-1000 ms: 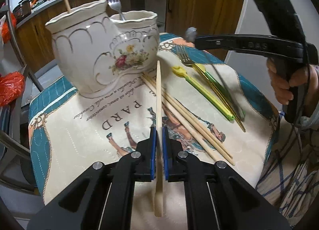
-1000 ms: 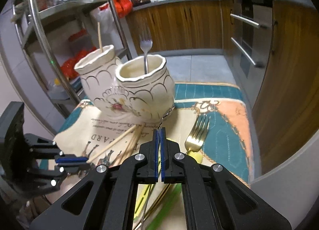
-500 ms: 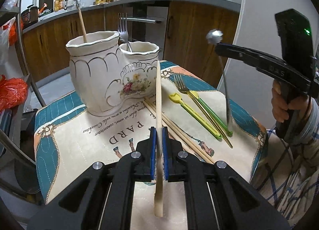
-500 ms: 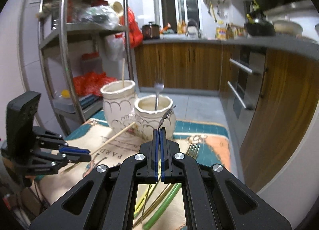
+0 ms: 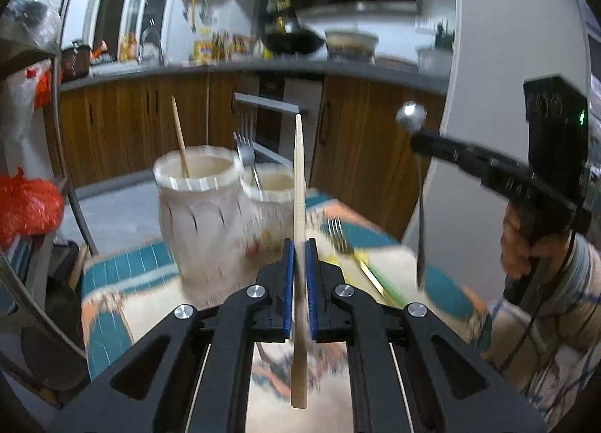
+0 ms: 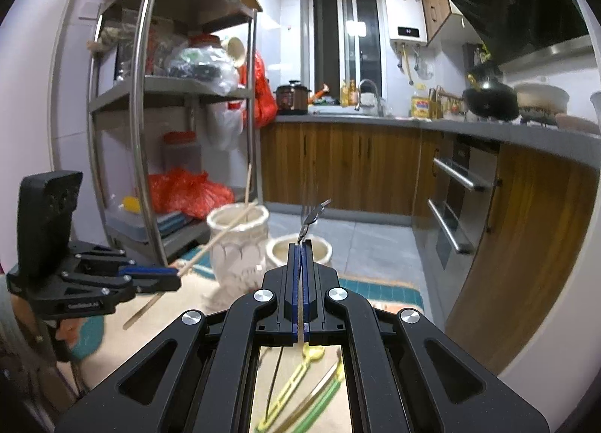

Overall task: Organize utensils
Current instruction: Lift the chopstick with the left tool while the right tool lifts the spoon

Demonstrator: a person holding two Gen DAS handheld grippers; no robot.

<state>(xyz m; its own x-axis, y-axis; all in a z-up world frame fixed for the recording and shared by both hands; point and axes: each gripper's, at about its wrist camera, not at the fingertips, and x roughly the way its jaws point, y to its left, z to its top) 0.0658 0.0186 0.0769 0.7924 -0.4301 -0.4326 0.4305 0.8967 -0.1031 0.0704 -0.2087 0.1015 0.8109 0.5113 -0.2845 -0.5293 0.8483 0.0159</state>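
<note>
My left gripper (image 5: 299, 245) is shut on a wooden chopstick (image 5: 299, 177), lifted above the mat and pointing toward the two-part ceramic holder (image 5: 199, 215). The holder's taller pot holds a chopstick (image 5: 179, 136); the shorter pot (image 5: 268, 188) holds a silver fork (image 5: 246, 155). My right gripper (image 6: 303, 245) is shut on a thin metal utensil (image 6: 311, 217), which hangs from it in the left wrist view (image 5: 420, 207). In the right wrist view the left gripper (image 6: 150, 277) holds the chopstick (image 6: 218, 237) beside the taller pot (image 6: 236, 237).
On the printed mat (image 5: 124, 282) lie a gold fork (image 5: 338, 235) and yellow and green utensils (image 6: 300, 391). A steel shelf rack (image 6: 150, 132) stands left of the table. Wooden cabinets and an oven (image 6: 454, 203) are behind.
Both grippers have risen well above the mat with their utensils. The left one has tipped its chopstick upward toward the holder; the right one has lifted the metal utensil higher.
</note>
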